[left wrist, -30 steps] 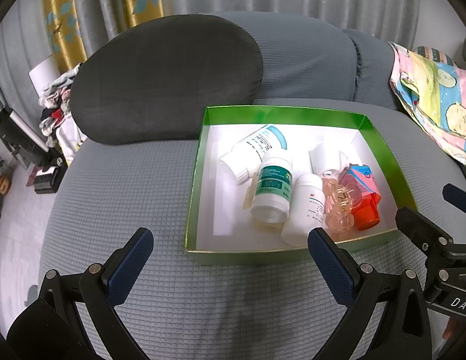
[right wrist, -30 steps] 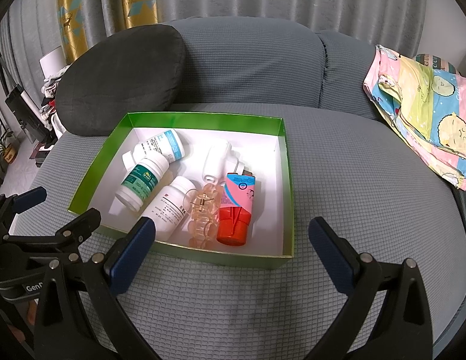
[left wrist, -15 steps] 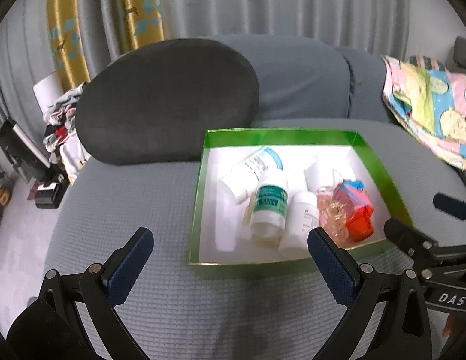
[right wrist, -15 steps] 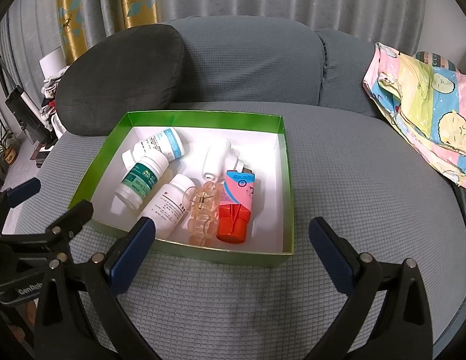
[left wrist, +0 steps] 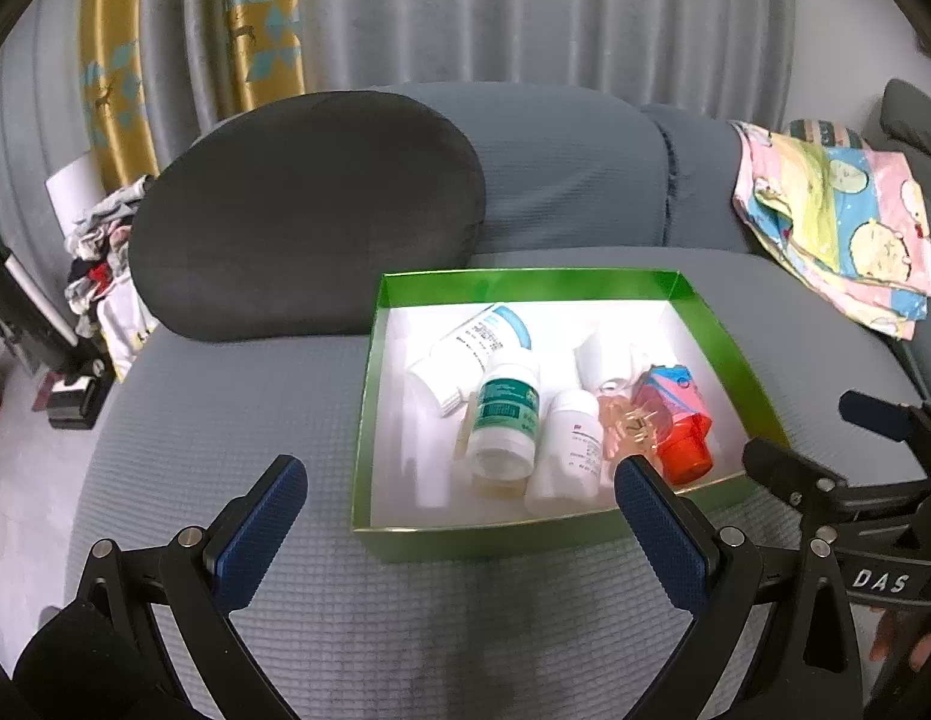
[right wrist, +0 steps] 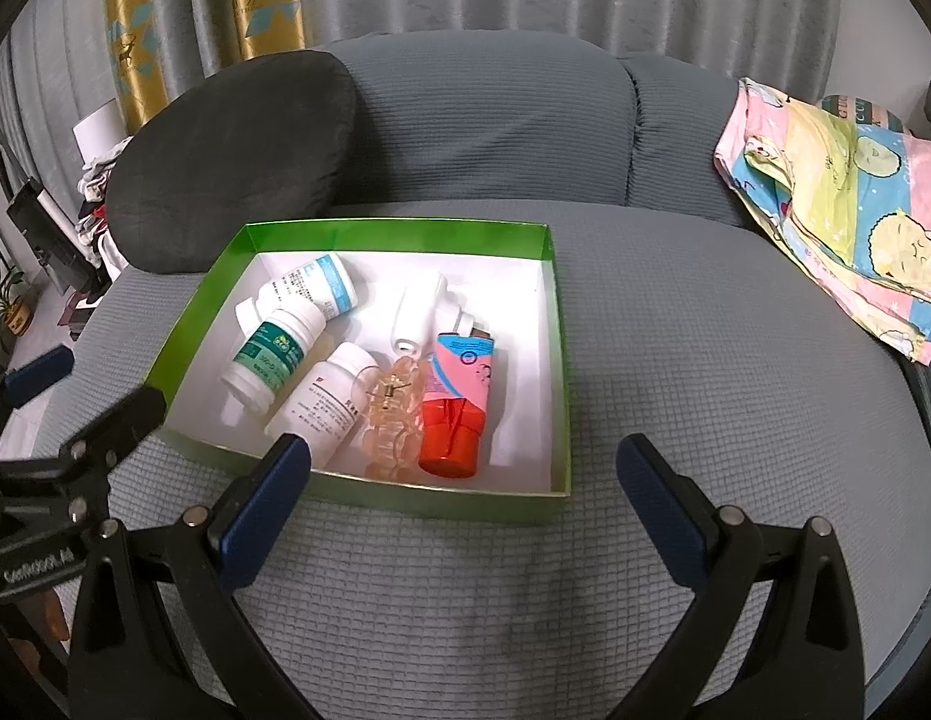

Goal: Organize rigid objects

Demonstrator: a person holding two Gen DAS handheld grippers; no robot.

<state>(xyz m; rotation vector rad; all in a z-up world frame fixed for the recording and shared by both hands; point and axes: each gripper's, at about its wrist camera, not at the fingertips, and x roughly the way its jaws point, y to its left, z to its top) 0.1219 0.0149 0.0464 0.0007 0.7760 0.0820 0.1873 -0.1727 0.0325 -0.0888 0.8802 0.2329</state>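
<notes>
A green box with a white floor sits on the grey sofa seat. In it lie a green-labelled white bottle, a blue-labelled bottle, a plain white bottle, a white tube, a clear plastic piece and an orange-capped pink tube. My left gripper is open and empty in front of the box. My right gripper is open and empty, also before the box.
A dark round cushion leans on the sofa back left of the box. A patterned cloth lies at the right. Clutter and floor lie beyond the sofa's left edge.
Both grippers have drawn back and up from the box, the left one more, so the box looks smaller and farther. Nothing in the box has moved.
</notes>
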